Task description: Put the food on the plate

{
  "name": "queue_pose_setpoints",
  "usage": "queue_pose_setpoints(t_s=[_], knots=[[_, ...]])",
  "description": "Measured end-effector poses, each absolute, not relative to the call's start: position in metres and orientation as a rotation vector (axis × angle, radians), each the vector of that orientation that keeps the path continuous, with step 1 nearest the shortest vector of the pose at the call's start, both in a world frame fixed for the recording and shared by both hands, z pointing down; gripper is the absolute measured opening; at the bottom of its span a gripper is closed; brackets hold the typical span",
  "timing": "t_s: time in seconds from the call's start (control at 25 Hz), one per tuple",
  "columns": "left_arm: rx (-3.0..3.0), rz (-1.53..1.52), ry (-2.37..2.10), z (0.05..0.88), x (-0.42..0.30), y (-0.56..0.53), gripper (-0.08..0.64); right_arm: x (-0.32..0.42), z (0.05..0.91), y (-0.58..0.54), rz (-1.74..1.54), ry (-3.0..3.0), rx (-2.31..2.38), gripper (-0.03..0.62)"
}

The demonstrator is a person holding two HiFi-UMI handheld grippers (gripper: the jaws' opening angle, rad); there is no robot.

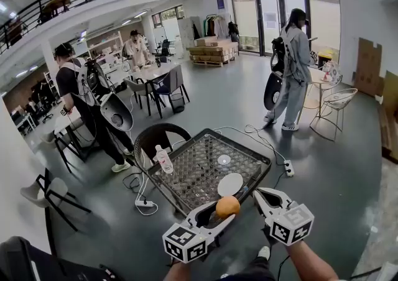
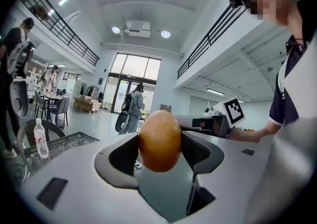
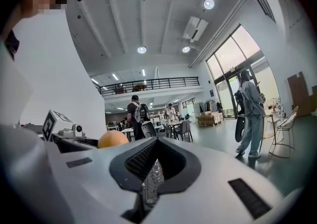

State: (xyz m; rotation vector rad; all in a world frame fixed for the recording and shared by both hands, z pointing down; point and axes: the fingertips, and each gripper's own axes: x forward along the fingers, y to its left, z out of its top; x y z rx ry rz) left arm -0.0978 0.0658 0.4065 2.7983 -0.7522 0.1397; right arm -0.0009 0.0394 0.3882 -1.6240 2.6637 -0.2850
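Observation:
An orange, egg-shaped piece of food [image 1: 227,206] sits between the jaws of my left gripper [image 1: 224,211], which is shut on it. In the left gripper view the food [image 2: 159,140] is pinched at its sides by both dark pads, raised in the air. The white plate [image 1: 230,183] lies bare on the wire-mesh table [image 1: 199,177], just beyond the held food. My right gripper [image 1: 260,195] hovers right of the left one near the table's front corner. Its jaws are together with nothing in them [image 3: 157,141]. The right gripper view shows the food [image 3: 113,139] at the left.
A plastic water bottle [image 1: 164,160] stands at the table's left edge, and a small white disc [image 1: 224,160] lies behind the plate. A dark chair [image 1: 158,137] is behind the table, and cables with a power strip [image 1: 288,166] are on the floor. People stand farther off.

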Motion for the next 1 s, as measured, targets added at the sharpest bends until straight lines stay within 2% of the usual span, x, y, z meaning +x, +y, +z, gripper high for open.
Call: queue_pose_setpoints(t_s=[0.6, 1.0], knots=[[2.785, 0.145, -0.735, 0.422, -0.103, 0.064, 0.279, -0.006, 0.407, 0.038, -0.324, 2.702, -1.655, 0.003], [2.747, 0.143, -0.818, 0.424, -0.078, 0.016, 0.279, 0.022, 0.396, -0.022, -0.289, 2.733, -1.588, 0.003]])
